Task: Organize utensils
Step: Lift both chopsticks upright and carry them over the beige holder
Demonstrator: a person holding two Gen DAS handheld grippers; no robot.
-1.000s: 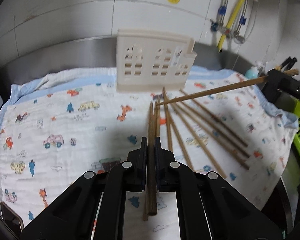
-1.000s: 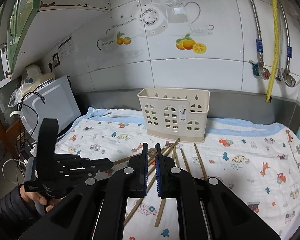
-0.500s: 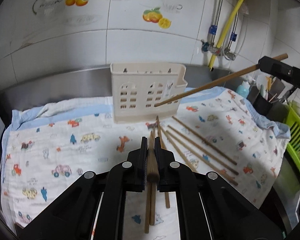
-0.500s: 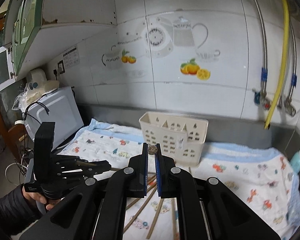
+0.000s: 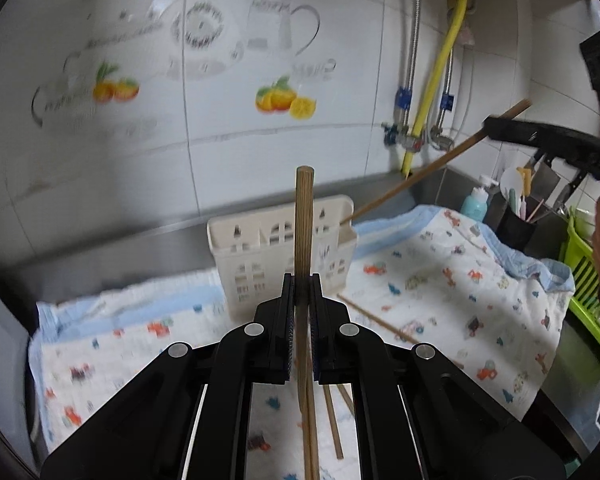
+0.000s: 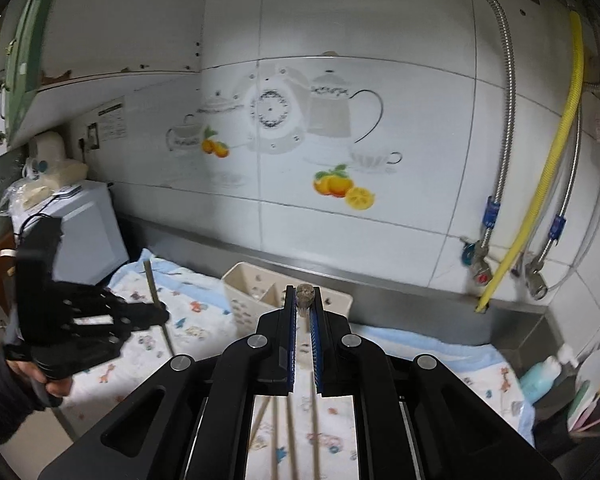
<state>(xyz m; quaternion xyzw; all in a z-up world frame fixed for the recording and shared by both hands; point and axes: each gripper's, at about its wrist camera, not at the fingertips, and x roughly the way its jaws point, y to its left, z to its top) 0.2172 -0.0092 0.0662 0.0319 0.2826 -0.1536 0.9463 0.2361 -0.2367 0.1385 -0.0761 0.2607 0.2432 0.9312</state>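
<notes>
My left gripper (image 5: 300, 284) is shut on a wooden chopstick (image 5: 303, 220) that stands upright in front of the cream utensil holder (image 5: 260, 256). My right gripper (image 6: 304, 300) is shut on another chopstick (image 6: 305, 295), seen end-on above the holder (image 6: 244, 292). In the left wrist view that chopstick (image 5: 420, 176) slopes down with its tip at the holder's right rim. The left gripper and its upright chopstick (image 6: 158, 304) show at the left of the right wrist view. Several chopsticks (image 5: 332, 412) lie on the printed cloth (image 5: 440, 280).
A tiled wall with pipes and a yellow hose (image 5: 440, 80) stands behind the counter. A black pot of utensils (image 5: 516, 224), a blue bottle (image 5: 474, 204) and a green rack (image 5: 588, 292) are at the right. A white appliance (image 6: 80, 232) is at the left.
Both grippers have risen and tilted up with their chopsticks. The left chopstick went from lying forward to upright. The right chopstick's tip moved to the holder's rim.
</notes>
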